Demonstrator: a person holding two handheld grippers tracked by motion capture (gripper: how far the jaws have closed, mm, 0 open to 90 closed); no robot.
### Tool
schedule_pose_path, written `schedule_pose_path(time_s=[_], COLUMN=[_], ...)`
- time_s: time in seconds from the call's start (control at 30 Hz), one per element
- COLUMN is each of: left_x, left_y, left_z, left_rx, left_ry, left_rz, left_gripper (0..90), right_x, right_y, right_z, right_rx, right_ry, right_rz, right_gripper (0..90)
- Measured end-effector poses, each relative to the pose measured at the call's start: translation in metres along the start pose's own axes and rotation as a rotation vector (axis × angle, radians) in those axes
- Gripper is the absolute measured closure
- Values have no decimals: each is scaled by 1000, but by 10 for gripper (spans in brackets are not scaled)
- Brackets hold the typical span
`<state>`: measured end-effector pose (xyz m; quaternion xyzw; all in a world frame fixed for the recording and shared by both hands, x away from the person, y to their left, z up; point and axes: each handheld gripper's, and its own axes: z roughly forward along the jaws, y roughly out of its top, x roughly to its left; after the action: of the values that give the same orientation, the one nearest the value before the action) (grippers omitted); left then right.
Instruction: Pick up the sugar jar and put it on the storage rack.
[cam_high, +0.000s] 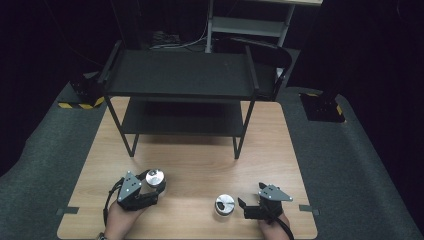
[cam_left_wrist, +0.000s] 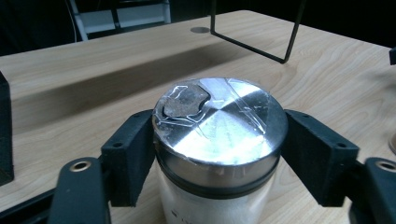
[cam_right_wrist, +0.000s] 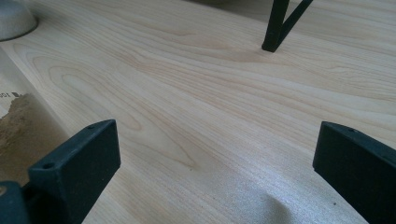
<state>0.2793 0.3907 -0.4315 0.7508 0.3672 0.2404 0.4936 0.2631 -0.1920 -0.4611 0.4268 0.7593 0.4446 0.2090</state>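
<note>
A white jar with a shiny, taped metal lid (cam_left_wrist: 219, 126) stands on the wooden table (cam_left_wrist: 93, 70). My left gripper (cam_left_wrist: 219, 154) is shut on it, one black pad pressed against each side of the lid's rim. From above, this jar (cam_high: 155, 176) is at the front left, with the left gripper (cam_high: 150, 186) around it. A second metal-lidded jar (cam_high: 224, 204) stands free at the front middle. My right gripper (cam_high: 245, 209) lies just right of it, apart from it. Its jaws (cam_right_wrist: 215, 149) are open over bare wood, and the labelled side of the second jar (cam_right_wrist: 18, 121) is at that view's left edge.
A black two-tier rack (cam_high: 180, 75) stands across the back half of the table, and one of its front legs (cam_right_wrist: 275, 28) rises ahead of the right gripper. Grey carpet (cam_high: 350, 165) surrounds the table. Bare wood lies between the rack and the jars.
</note>
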Motion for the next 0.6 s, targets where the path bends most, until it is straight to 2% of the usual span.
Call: schedule_pose_path(time_s=[0.17, 0.3, 0.5, 0.6], left_x=[3, 2, 2, 2], left_y=[0, 1, 2, 2], left_z=[0, -1, -1, -1], left_rx=[-10, -13, -10, -11], left_ry=[-8, -2, 2, 5], left_rz=[-21, 8, -15, -14], left_gripper=[331, 342, 347, 347], right_x=[0, 0, -1, -1], right_y=[0, 0, 0, 0], right_z=[0, 0, 0, 0], right_rx=[1, 2, 0, -1], right_ry=[1, 2, 3, 4], right_rz=[1, 1, 3, 3], right_gripper=[6, 6, 6, 6])
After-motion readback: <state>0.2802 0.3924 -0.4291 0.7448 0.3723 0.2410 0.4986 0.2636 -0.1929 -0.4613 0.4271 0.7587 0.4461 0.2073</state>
